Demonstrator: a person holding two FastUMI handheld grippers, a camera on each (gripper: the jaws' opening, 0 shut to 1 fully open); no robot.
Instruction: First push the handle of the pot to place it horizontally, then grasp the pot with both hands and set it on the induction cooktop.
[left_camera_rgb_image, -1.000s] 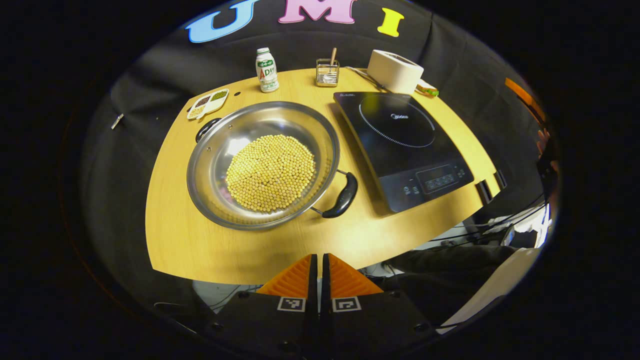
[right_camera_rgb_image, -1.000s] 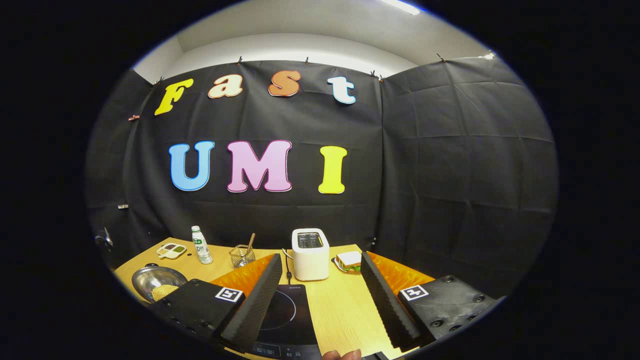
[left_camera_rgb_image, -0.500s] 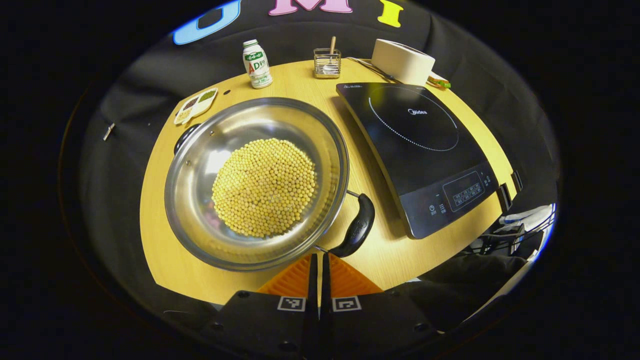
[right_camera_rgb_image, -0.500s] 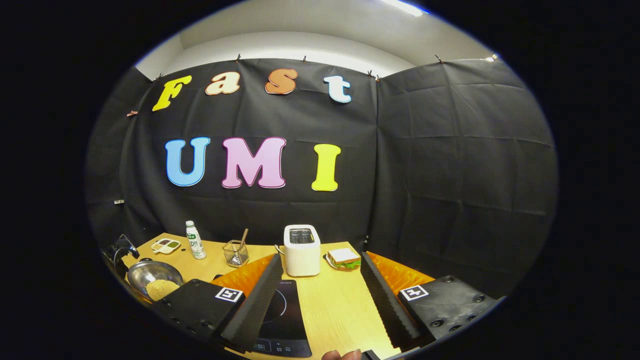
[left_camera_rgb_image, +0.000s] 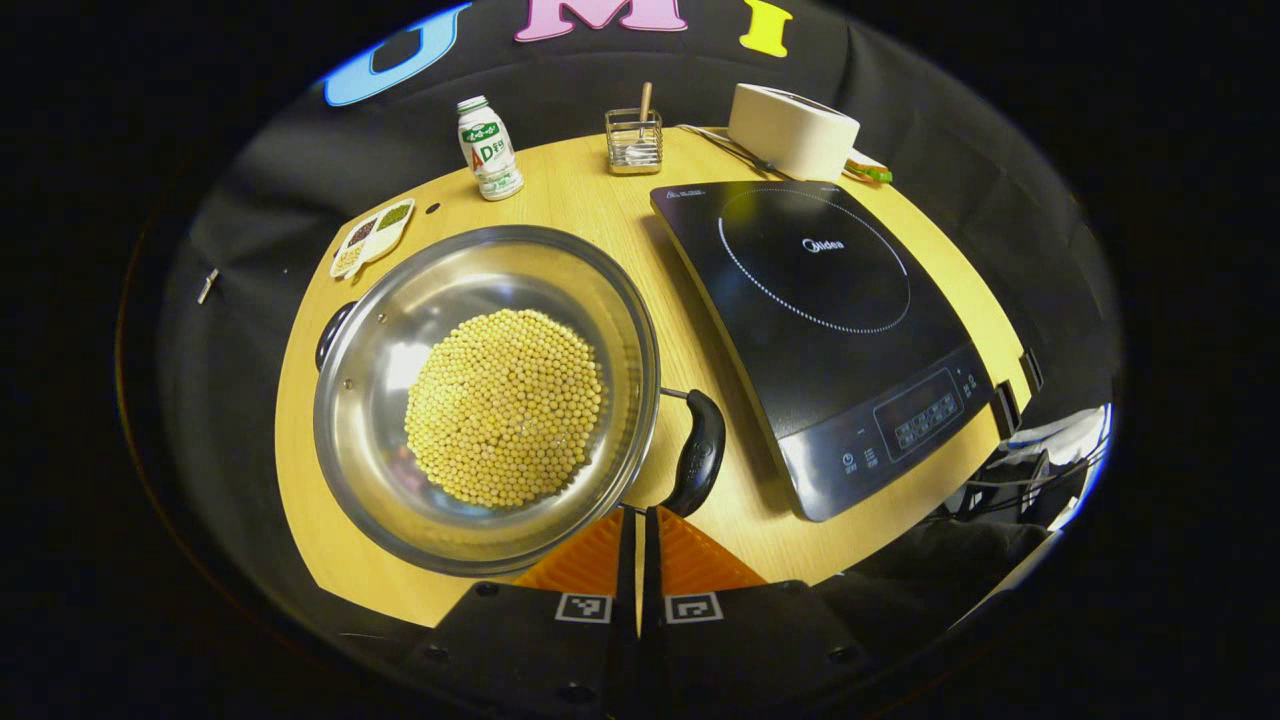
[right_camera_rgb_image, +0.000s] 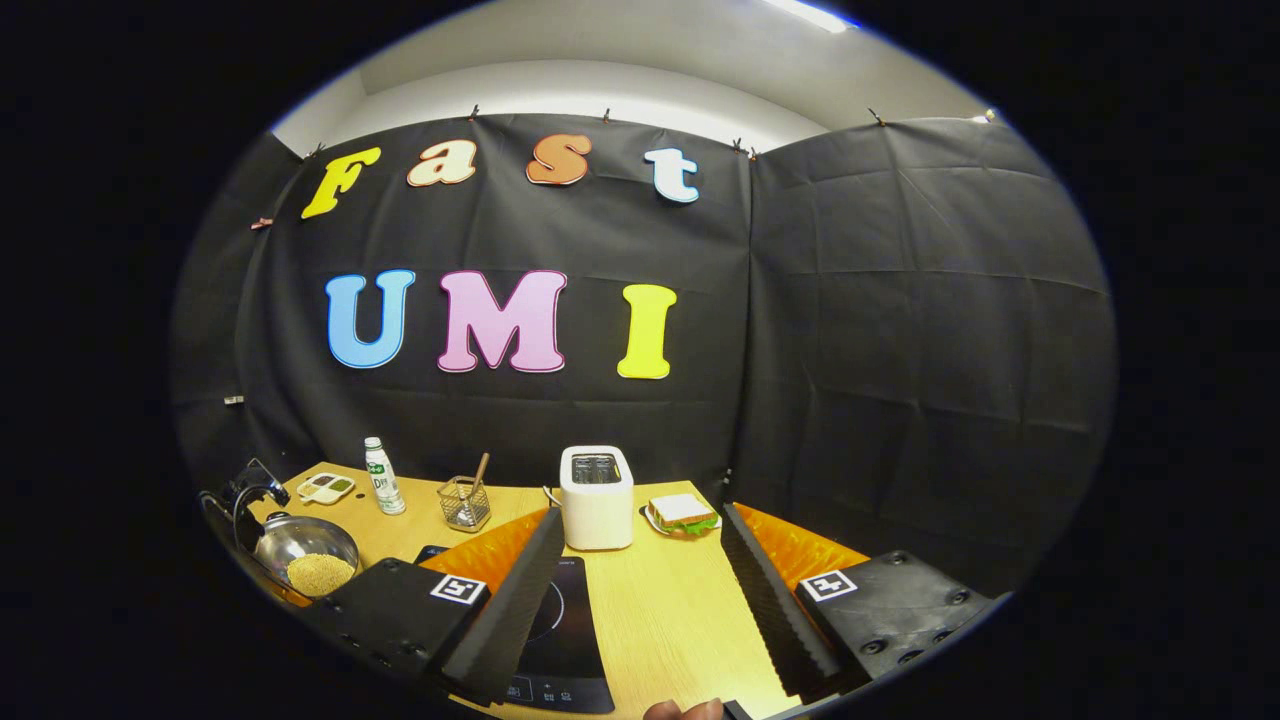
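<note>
Closed left gripper (left_camera_rgb_image: 640, 520) seems to touch the pot (left_camera_rgb_image: 350, 400) handle (left_camera_rgb_image: 700, 455).

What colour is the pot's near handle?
Black, on the steel pot; the handle shows best in the left gripper view.

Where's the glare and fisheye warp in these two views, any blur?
Left gripper view: bright glare on the pot inner wall left of the soybeans; soft sheen on the induction cooktop; the table edge bows strongly. Right gripper view: ceiling light streak at top, wall seams curve, the toaster sharp. No evident motion blur in either.
</note>
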